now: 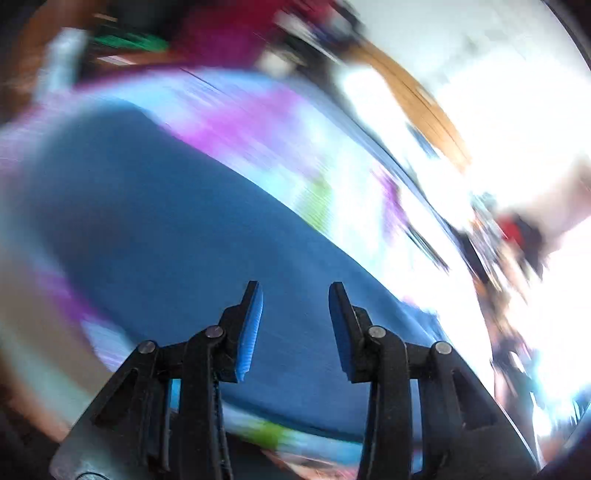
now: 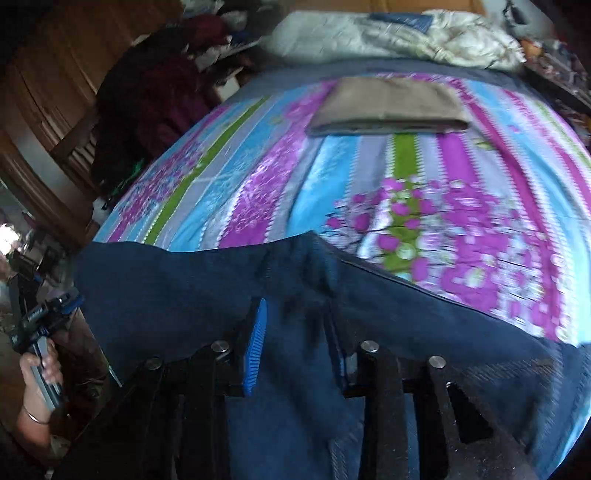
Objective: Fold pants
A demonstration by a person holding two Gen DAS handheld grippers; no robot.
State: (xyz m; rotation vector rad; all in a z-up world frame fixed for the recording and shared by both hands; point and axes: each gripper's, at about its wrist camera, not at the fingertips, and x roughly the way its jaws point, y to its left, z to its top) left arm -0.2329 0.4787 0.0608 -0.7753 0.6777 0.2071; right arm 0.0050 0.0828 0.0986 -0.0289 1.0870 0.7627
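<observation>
A: Denim, dark blue — pants [image 2: 221,295] across the bed's [image 2: 258,177] near edge. Right tool [image 2: 295,332] spread, cloth between its fingers, not pinched.

B: Left tool [image 1: 295,325] released, empty. Likely regrasping; next needs both clamping hems.

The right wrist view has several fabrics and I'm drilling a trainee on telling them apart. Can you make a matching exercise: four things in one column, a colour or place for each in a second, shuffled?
Things:
1. pants
2. folded garment
3. bedsheet
4. quilt

Descriptions:
A. grey-brown, lying flat on the far part of the bed
B. white, bunched at the head of the bed
C. dark blue denim, nearest the camera
D. striped purple, blue and green, with flowers

Pairs: 1-C, 2-A, 3-D, 4-B
</observation>
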